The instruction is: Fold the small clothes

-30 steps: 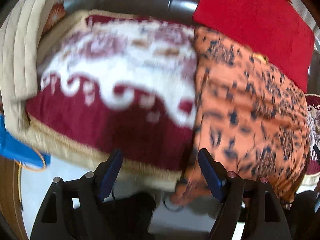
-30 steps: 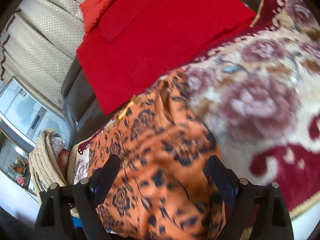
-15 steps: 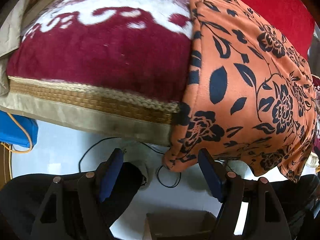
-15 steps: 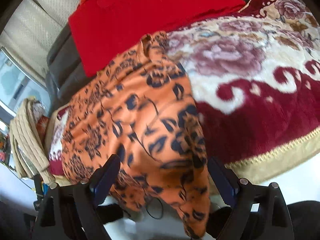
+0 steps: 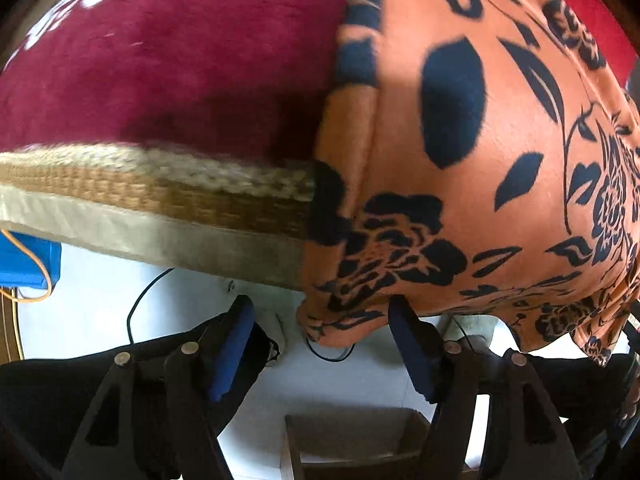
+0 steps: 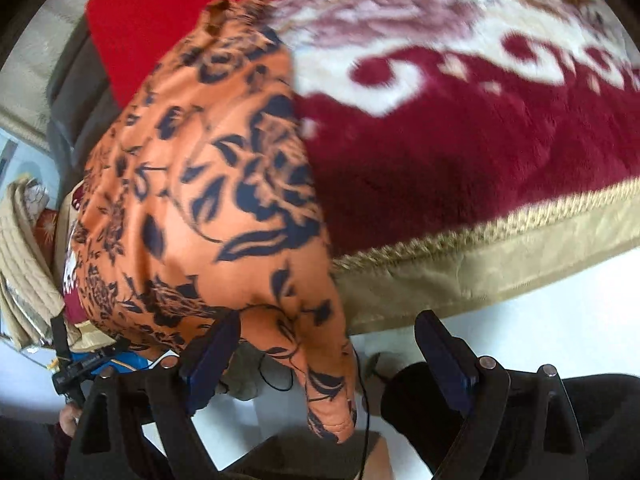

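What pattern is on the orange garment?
Dark navy flowers and leaves on the orange garment; it shows best in the left wrist view.

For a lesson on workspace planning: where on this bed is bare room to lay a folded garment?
Free: the maroon blanket between its gold braid trim and the orange floral garment. Crowded: the hanging garment corner, where both tools approach, and the cabled floor below.

Room with blanket-covered furniture, daylit

Maroon-and-cream floral blanket [image 5: 168, 64] with gold braided border [image 6: 500, 264]; glossy white floor [image 6: 560, 328] with thin black cable [image 5: 138, 304]; red cloth [image 6: 132, 12] behind; beige quilted cover [image 6: 20, 256]; blue item [image 5: 24, 260].
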`<state>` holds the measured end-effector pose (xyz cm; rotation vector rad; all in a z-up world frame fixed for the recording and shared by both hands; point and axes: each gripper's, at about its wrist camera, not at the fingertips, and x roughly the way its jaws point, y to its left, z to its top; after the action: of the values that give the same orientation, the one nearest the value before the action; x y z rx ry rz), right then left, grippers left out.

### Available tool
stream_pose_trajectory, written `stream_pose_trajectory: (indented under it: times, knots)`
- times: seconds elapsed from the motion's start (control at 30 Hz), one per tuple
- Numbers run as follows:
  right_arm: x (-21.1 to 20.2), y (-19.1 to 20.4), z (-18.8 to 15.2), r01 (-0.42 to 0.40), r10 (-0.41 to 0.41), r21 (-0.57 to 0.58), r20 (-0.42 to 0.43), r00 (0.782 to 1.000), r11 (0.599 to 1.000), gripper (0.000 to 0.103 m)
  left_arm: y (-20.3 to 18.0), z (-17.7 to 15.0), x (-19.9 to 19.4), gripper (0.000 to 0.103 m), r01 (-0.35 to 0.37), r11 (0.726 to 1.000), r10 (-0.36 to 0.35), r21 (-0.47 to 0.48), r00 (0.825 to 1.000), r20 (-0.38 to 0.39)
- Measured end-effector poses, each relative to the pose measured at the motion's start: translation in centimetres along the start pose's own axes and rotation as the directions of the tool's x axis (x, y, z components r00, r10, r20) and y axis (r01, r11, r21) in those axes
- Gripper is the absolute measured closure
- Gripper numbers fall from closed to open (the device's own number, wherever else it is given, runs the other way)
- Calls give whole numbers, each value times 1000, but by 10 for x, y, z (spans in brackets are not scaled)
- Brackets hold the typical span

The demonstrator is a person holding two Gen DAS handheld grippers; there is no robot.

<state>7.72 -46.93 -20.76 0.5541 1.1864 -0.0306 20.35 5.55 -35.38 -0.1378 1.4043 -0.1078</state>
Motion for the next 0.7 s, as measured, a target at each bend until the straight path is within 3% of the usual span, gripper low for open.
stream_pose_trajectory:
  times: [0.07,0.13,0.2,0.23,0.27,0.33,0.4,0.53,0.63,0.7]
  knots:
    - [12,-3,-1,-9,10,21,-34,999,1000,12,-4,2,2,33,7,1000,-8,14,1000,15]
    - [25,0,-3,17,-16,9,-57,998,1000,12,-8,3,6,46,51,999,-51,15,999,18]
    - [34,4,-6,39,-40,-23,-74,996,999,17,-10,2,10,83,90,996,-90,14,996,2]
    - [37,8,-8,32,-36,-42,-83,996,999,34,-10,2,12,89,88,996,-88,12,996,3]
    - [39,14,-10,16,-22,-73,-91,996,997,63,-9,1,11,95,99,995,-99,4,995,6]
    - [36,25,-14,-14,2,-122,-95,995,992,91,-6,0,6,96,136,991,-136,-14,990,22]
    - [26,35,-16,-20,9,-147,-78,997,989,94,-5,-3,-6,97,175,984,-174,-13,983,54]
    - [-9,47,-17,-180,172,-140,-69,983,974,94,-3,-9,-38,97,307,951,-308,17,949,70]
    - [-41,52,-7,-300,298,-135,-36,954,944,94,1,-5,-68,97,378,924,-382,49,919,103]
    - [-67,57,3,-366,373,-153,15,928,918,94,8,0,-94,97,439,895,-445,71,885,135]
